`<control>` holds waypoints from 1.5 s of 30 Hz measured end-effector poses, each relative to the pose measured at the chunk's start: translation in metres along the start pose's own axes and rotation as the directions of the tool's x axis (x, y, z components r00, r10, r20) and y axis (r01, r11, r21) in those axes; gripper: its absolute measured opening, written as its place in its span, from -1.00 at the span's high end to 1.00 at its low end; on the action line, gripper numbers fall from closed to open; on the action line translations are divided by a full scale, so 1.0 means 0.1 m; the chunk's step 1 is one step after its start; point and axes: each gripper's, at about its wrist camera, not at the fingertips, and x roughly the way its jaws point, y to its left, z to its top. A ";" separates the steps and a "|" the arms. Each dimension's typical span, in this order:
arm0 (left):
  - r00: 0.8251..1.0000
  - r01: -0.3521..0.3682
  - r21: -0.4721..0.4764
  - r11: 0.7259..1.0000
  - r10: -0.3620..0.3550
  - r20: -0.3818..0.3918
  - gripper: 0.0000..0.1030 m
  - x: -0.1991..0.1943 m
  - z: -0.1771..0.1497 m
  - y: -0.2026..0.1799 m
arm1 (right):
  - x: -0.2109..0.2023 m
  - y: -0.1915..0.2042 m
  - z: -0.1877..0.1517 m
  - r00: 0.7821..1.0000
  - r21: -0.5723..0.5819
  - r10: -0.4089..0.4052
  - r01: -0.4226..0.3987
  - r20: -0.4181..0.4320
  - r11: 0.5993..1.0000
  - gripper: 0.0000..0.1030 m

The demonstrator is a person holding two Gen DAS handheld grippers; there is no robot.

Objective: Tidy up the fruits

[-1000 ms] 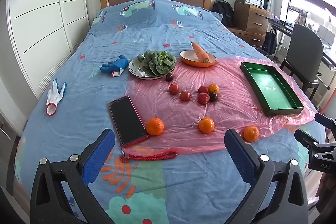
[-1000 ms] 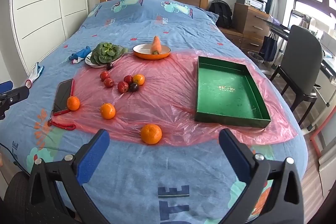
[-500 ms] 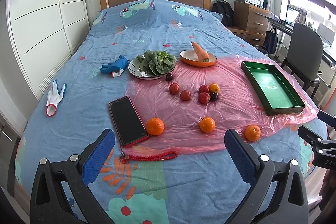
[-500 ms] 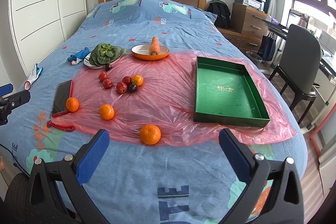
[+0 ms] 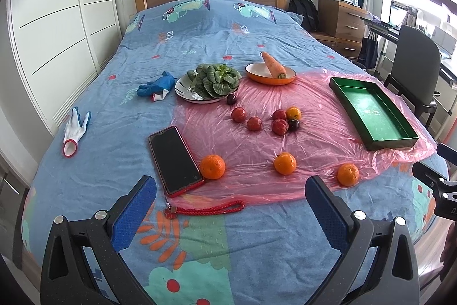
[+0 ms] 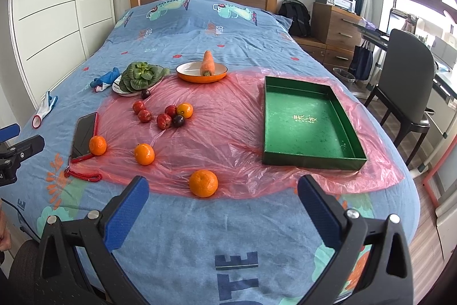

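On a pink plastic sheet (image 6: 228, 116) spread over the bed lie three oranges: one beside the phone (image 5: 212, 166) (image 6: 97, 145), one in the middle (image 5: 284, 163) (image 6: 144, 153), and one at the sheet's near edge (image 5: 347, 174) (image 6: 203, 183). Farther back sits a cluster of small red fruits (image 5: 280, 126) (image 6: 164, 121) with a small orange and dark plums. An empty green tray (image 5: 371, 110) (image 6: 305, 122) rests on the right. My left gripper (image 5: 230, 196) and right gripper (image 6: 221, 195) hover open over the bed's near edge, holding nothing.
A red-cased phone (image 5: 174, 159) with a red cord lies left of the sheet. A plate of greens (image 5: 211, 82) and an orange dish with a carrot (image 5: 271, 70) stand behind the fruit. Two gloves (image 5: 74, 130) lie at left. A chair (image 6: 405, 93) stands right of the bed.
Both grippers have drifted slightly forward toward the bed; the fruit and tray appear a little closer. Nothing on the bed has moved.
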 end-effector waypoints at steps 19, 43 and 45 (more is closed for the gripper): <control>0.999 0.027 -0.041 0.999 -0.028 -0.031 -0.98 0.10 -0.01 0.14 | 0.06 0.03 -0.01 1.000 0.014 0.005 -0.005 -0.005 1.000 -1.00; 0.999 0.042 -0.068 0.997 -0.044 -0.022 -0.98 0.08 0.00 0.23 | 0.04 0.16 0.09 1.000 0.001 0.020 -0.020 0.013 1.000 -1.00; 0.999 0.045 -0.068 0.997 -0.046 -0.021 -0.98 0.08 -0.01 0.23 | 0.01 0.16 0.08 1.000 -0.002 0.017 -0.017 0.012 1.000 -1.00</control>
